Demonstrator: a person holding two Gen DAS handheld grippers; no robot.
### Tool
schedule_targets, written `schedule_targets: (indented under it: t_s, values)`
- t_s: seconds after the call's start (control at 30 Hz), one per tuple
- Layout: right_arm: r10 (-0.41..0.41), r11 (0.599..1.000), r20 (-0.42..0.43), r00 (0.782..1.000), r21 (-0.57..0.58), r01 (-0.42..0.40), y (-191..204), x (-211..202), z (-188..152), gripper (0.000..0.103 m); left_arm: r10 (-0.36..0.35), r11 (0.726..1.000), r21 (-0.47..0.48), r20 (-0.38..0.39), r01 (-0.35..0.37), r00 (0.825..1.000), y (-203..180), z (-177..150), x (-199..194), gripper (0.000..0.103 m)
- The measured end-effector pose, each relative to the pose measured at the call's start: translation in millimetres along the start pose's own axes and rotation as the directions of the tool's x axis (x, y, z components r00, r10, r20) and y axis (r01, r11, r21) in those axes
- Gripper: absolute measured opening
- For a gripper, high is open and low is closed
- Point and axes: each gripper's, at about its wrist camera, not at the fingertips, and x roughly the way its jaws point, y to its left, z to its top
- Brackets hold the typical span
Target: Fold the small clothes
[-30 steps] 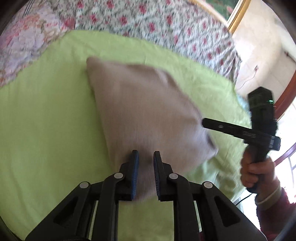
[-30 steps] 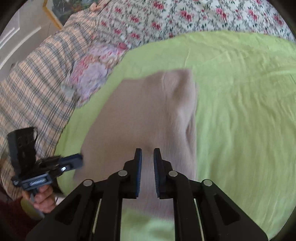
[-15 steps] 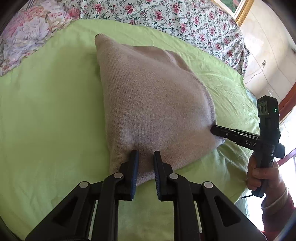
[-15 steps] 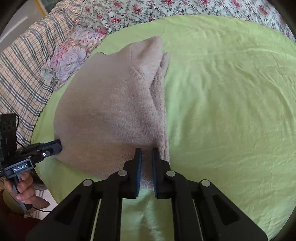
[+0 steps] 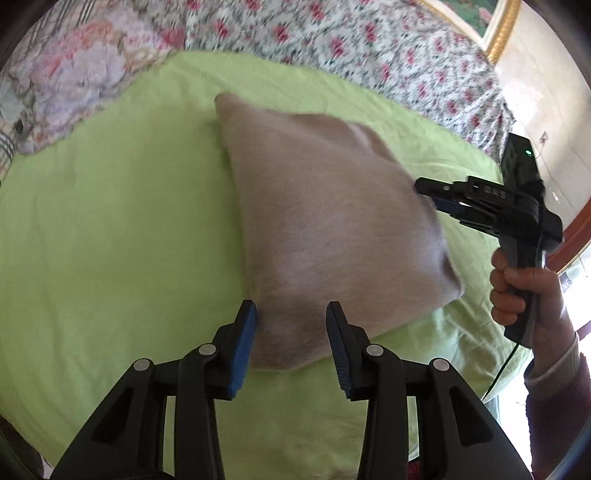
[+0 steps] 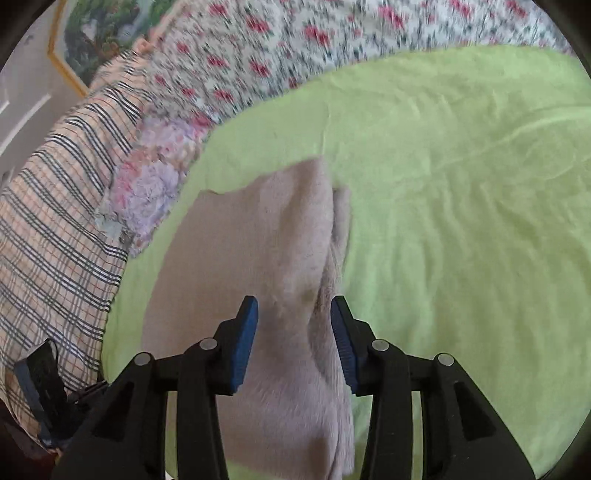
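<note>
I am working over a bed covered by a lime-green sheet (image 5: 110, 229), lightly creased on its right part in the right wrist view. Going left to right around it, I see a plaid blanket (image 6: 55, 236) along the left edge, then a pale lilac flowered pillow (image 5: 74, 74) at the far left corner, then a white quilt with red roses (image 5: 332, 40) across the head of the bed, and at far right a gilt picture frame (image 5: 498, 33) on a cream wall. The beige knitted garment (image 5: 325, 221) lies flat on the sheet, already folded into a rough four-sided shape, one corner pointing toward the quilt. My left gripper (image 5: 291, 343) stands with its jaws wide apart, empty, the near edge of the garment lying between and just under its blue-padded fingers (image 5: 243, 347). From the left wrist view my right gripper (image 5: 432, 192) sits at the garment's right edge, held in a hand (image 5: 517, 280); I cannot tell whether it touches the cloth. From its own camera the right gripper (image 6: 293, 339) is likewise wide open and holding nothing, hovering over the layered edge of the garment (image 6: 258, 258), which runs away from it.
</note>
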Motion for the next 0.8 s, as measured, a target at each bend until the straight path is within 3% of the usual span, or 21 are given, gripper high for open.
schedule_targets:
  t_s: [0.03, 0.13, 0.23, 0.3, 0.47, 0.6, 0.67, 0.73, 0.8]
  values:
    - [0.009, 1.0, -0.007, 1.0, 0.01, -0.009, -1.1, 2.1, -1.2, 0.011, 0.005, 1.0, -0.014, -0.019, -0.005, 1.0, 2.7, -0.5, 4.7, 0.04]
    - [-0.027, 0.999, 0.073, 0.997, -0.017, 0.028, 4.9, -16.5, -1.6, 0.01, 0.001, 1.0, -0.021, -0.04, -0.001, 0.999, 5.1, -1.4, 10.1, 0.04]
    - [-0.116, 0.991, 0.023, 0.993, -0.064, 0.118, 4.1, 4.8, -4.1, 0.01, 0.0, 1.0, -0.018, -0.061, -0.002, 0.998, 3.7, -1.2, 17.6, 0.04]
    - [-0.133, 0.988, 0.009, 0.991, -0.075, 0.133, 2.9, 15.2, -6.0, 0.01, -0.007, 1.0, -0.029, -0.083, 0.004, 0.997, 5.3, -0.2, 23.8, 0.04]
    - [-0.156, 0.984, 0.017, 0.988, -0.08, 0.157, 3.0, 11.2, -4.1, 0.015, -0.024, 0.998, -0.061, -0.084, 0.019, 0.996, 9.4, -4.2, 25.1, 0.041]
    - [-0.151, 0.98, 0.093, 0.984, -0.119, 0.162, 20.8, -30.2, -17.5, 0.019, -0.026, 0.998, -0.061, -0.085, 0.02, 0.996, 10.8, -6.5, 21.2, 0.041]
    - [-0.085, 0.98, 0.116, 0.99, -0.168, 0.104, 35.9, -49.2, -33.2, 0.019, -0.034, 0.997, -0.069, -0.087, 0.028, 0.996, 12.5, -7.9, 20.9, 0.041]
    - [-0.036, 0.975, 0.071, 0.997, -0.218, 0.05, 46.8, -53.2, -51.6, 0.019, -0.044, 0.996, -0.085, -0.09, 0.036, 0.995, 15.4, -8.1, 21.0, 0.042]
    - [-0.107, 0.965, 0.015, 0.994, -0.238, 0.108, 43.1, -44.1, -65.7, 0.019, -0.044, 0.995, -0.088, -0.09, 0.036, 0.995, 15.4, -6.9, 21.9, 0.042]
